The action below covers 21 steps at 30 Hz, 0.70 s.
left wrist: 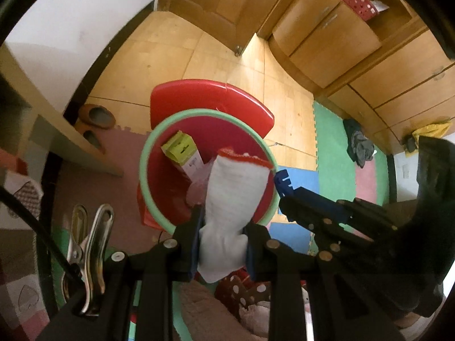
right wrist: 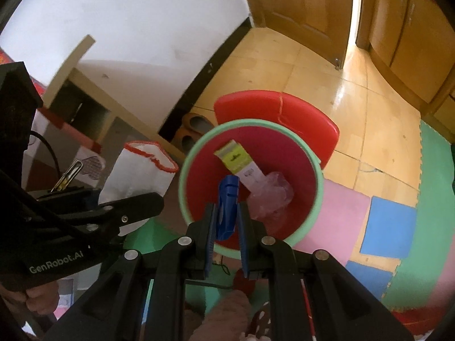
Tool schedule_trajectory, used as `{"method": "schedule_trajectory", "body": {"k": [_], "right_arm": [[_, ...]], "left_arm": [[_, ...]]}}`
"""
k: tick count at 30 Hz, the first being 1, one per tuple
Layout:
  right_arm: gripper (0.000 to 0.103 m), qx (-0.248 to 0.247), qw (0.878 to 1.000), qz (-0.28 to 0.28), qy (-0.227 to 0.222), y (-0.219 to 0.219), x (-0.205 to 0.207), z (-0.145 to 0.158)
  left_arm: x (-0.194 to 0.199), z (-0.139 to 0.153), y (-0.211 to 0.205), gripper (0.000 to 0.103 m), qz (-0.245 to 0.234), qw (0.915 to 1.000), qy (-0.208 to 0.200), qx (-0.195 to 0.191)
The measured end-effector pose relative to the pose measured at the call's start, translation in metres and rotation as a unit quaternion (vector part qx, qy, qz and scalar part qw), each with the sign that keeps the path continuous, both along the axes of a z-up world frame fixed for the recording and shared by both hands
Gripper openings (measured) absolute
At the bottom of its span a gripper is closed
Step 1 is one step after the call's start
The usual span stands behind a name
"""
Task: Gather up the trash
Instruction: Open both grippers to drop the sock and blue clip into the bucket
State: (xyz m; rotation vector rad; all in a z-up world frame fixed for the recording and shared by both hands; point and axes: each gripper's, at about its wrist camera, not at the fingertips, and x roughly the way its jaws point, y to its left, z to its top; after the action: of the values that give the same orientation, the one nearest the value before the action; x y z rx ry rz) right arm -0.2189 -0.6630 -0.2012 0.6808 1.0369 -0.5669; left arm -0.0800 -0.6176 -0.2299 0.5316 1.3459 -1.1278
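A red bin with a green rim (left wrist: 159, 133) (right wrist: 318, 182) stands on the floor, its red lid (left wrist: 210, 93) tipped up behind it. Inside lie a green-and-white carton (left wrist: 184, 150) (right wrist: 239, 162) and crumpled clear plastic (right wrist: 273, 196). My left gripper (left wrist: 223, 224) is shut on a white cloth with a red hem (left wrist: 236, 187), which hangs over the bin's near rim. In the right wrist view that cloth (right wrist: 142, 167) shows just left of the bin. My right gripper (right wrist: 226, 213) is shut on a blue plastic piece (right wrist: 227, 199) (left wrist: 283, 183) above the bin's near edge.
Coloured foam mats (right wrist: 389, 227) cover the floor around the bin, with wooden flooring beyond. Brown slippers (left wrist: 96, 116) sit by a low shelf (left wrist: 71, 139) on the left. Wooden cabinets (left wrist: 369, 65) and a clothes pile (left wrist: 358, 145) are at the right. A metal clip (left wrist: 91, 241) hangs near my left gripper.
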Motion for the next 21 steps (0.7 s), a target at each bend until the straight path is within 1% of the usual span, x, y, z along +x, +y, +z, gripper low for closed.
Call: {"method": "schedule_trajectory", "body": {"k": [4,7,10,13,14,16,21], "right_arm": [[0.016,0.004,1.0,-0.009,0.005,-0.009,-0.004,-0.007],[0.016,0.005,1.0,-0.013,0.009,-0.014,-0.005,-0.01],[0.016,0.006,1.0,-0.013,0.01,-0.018,-0.005,-0.014],[0.016,0.011,1.0,-0.016,0.01,-0.021,-0.006,-0.016],[0.018,0.012,1.0,-0.017,0.01,-0.023,-0.006,-0.016],[0.022,0.015,1.0,-0.02,0.01,-0.025,-0.006,-0.016],[0.023,0.017,1.0,-0.018,0.009,-0.026,-0.006,-0.013]], "left_arm": [[-0.003,-0.01,-0.013,0.024,-0.01,0.9999,-0.004,0.009],[-0.004,-0.012,-0.018,0.024,-0.011,0.9998,-0.007,0.013],[-0.004,-0.014,-0.025,0.03,-0.011,0.9997,-0.011,0.021],[-0.005,-0.016,-0.028,0.039,-0.009,0.9994,-0.014,0.03],[-0.004,-0.017,-0.029,0.042,-0.009,0.9993,-0.015,0.033],[-0.003,-0.018,-0.03,0.044,-0.009,0.9992,-0.015,0.035],[-0.001,-0.015,-0.03,0.045,-0.007,0.999,-0.022,0.038]]}}
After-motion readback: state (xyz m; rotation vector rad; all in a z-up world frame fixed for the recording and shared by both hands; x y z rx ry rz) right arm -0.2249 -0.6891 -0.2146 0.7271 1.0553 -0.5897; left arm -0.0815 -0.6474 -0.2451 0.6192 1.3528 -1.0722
